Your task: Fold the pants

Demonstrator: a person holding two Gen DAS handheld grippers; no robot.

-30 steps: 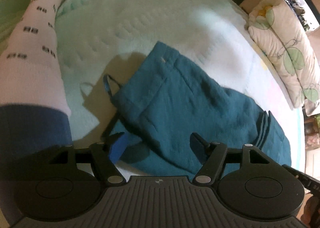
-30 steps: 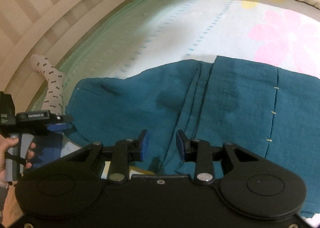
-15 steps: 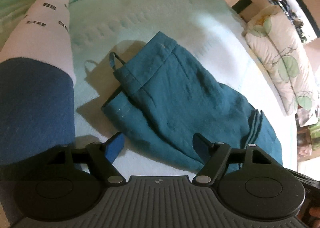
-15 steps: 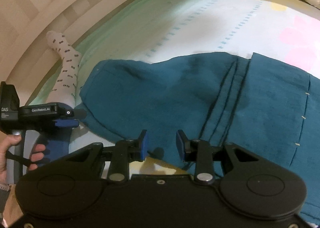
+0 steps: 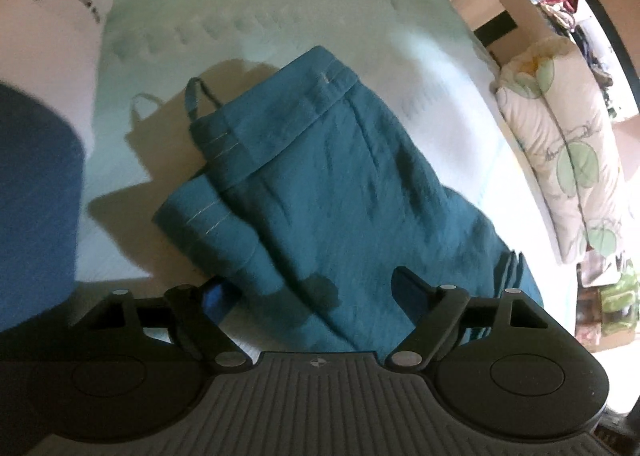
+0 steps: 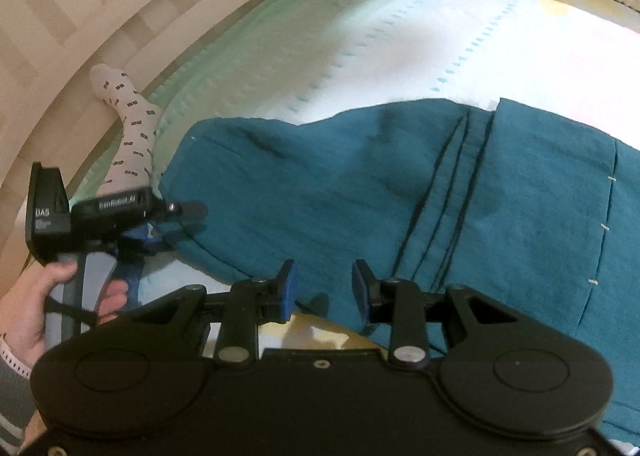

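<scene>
Where our left wrist camera looks down, the teal pants (image 5: 340, 192) lie folded over on the pale green bedspread (image 5: 280, 8), their waistband end toward the far side and a belt loop (image 5: 196, 96) sticking up from the corner. Our left gripper (image 5: 308, 292) is spread wide, its fingers straddling the near edge of the fabric; the left finger's blue pad (image 5: 212, 296) sits right at the cloth's edge, though we cannot tell whether it touches. A leg in a white patterned sock (image 5: 52, 16) and dark blue trouser lies at the left, and a leaf-print pillow (image 5: 560, 160) lies at the right.

From our right wrist camera, the pants (image 6: 400, 192) spread across the bedspread (image 6: 300, 40), with stacked fold edges running through the middle. Our right gripper (image 6: 322, 288) has its jaws parted, holding nothing, hovering over the near hem of the fabric. At the left, the left gripper (image 6: 176, 212) reaches the waist end of the pants, held in our left hand (image 6: 48, 308), with the sock (image 6: 128, 128) behind it.
</scene>
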